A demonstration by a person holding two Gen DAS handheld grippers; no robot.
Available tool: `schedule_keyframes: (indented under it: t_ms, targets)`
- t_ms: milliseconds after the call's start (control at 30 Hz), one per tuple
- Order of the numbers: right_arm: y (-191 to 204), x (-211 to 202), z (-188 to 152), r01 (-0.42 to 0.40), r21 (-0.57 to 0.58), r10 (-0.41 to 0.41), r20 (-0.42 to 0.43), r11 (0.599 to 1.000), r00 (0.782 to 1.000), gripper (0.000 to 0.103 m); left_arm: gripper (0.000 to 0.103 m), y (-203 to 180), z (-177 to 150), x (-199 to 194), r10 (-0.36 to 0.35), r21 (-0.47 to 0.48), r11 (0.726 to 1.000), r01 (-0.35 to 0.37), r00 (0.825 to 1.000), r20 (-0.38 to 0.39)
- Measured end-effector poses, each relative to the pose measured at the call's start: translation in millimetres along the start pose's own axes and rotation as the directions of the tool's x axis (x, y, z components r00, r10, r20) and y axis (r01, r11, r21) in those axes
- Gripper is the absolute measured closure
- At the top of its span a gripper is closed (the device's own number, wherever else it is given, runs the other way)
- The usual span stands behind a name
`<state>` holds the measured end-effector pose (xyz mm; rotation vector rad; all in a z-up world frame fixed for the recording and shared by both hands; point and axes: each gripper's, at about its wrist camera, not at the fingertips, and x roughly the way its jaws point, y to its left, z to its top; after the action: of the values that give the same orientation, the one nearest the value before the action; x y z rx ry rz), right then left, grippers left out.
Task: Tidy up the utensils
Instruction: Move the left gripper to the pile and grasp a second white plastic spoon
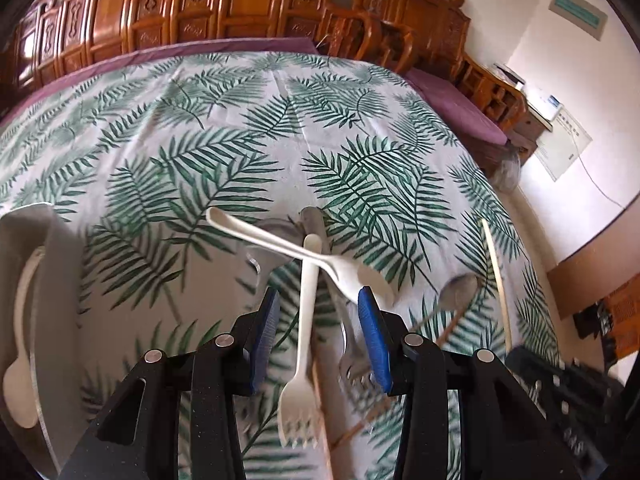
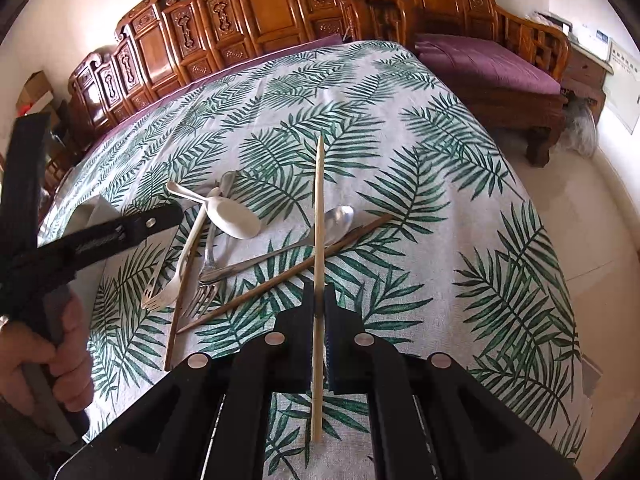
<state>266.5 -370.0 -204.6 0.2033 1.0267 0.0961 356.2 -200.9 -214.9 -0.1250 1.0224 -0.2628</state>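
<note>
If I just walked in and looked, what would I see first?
Probably the big white tablecloth with green palm leaves covering the whole table. Next, the jumble of utensils in the middle, where a white plastic spoon, a white plastic fork and a shiny metal spoon lie crossed over each other. Close up, the right gripper pinches a long pale wooden chopstick, while the left gripper hangs open above the pile.

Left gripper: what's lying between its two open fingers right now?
In the left wrist view, the white plastic fork lies on the tablecloth between the left gripper fingers, untouched.
</note>
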Motion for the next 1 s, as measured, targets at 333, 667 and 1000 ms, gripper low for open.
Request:
schedule_keyframes:
  t_ms: [333, 667, 1000]
  targets:
    - [-6, 0, 0, -0.009, 0.026, 0.009, -0.004, 1.0, 1.0, 0.097, 0.064, 3, 28, 33, 0.073, -0.135, 0.988, -0.081, 0.995, -0.062]
    - [-10, -2, 0, -0.02, 0.041, 0.02, -0.001, 0.999, 1.0, 0.097, 0.065, -3, 35, 42, 0.172, -0.081, 0.981, -0.179, 0.981, -0.088]
    - [-9, -4, 0, -0.018, 0.035, 0.018, 0.003, 0.999, 1.0, 0.097, 0.097, 2, 27, 34, 0.204, -0.042, 0.977, -0.208, 0.976, -0.076]
